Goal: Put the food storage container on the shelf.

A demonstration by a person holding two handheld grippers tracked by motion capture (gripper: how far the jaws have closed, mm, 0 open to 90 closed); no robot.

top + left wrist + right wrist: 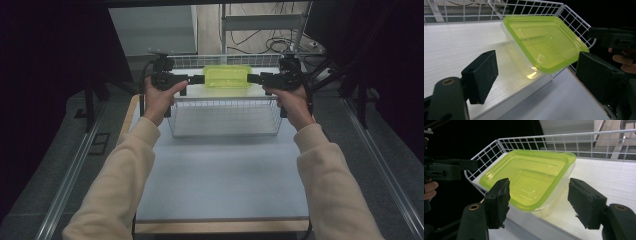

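A clear container with a yellow-green lid (227, 76) lies on a white platform (260, 91) behind a wire basket (225, 131). My left gripper (197, 79) points at its left end and my right gripper (254, 78) at its right end. In the left gripper view the container (544, 42) lies just ahead of the left gripper (537, 72), whose jaws stand wide apart. The right gripper view shows the same lid (529, 177) ahead of the right gripper (541, 200), open too. One corner of the container overhangs the platform's edge.
A white wire fence (190, 61) runs along the back and sides of the platform. The wire basket in front has nothing in it. A pale mat (220, 175) covers the table toward the person. Cables and a metal rack (260, 25) lie beyond.
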